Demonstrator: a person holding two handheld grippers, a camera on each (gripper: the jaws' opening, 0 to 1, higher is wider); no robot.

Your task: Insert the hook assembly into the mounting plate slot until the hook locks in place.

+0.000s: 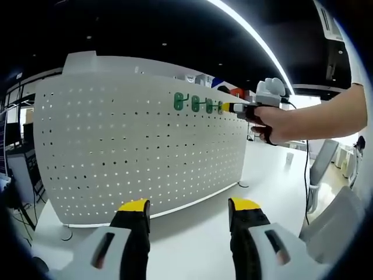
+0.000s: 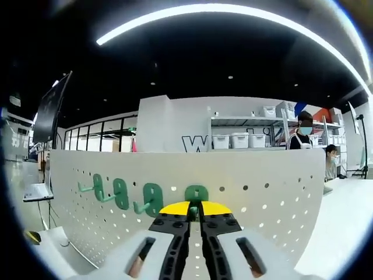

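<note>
Fourth green hook at the white pegboard

The hook (image 2: pixel 196 193) sits against the pegboard (image 2: pixel 268 198), pinched between the closed right gripper (image 2: pixel 196 213), beside 3 hung hooks (image 1: pixel 194 103). The left gripper (image 1: pixel 189 213) hangs open and empty above the table (image 1: pixel 192 245).

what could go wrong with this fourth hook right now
The right gripper is shut on the fourth hook at the pegboard; pushed in off-line, it may miss the holes and not lock. The freestanding board could tip or slide, since the left gripper is open and not bracing it. The neighbouring hook could get bumped.
</note>
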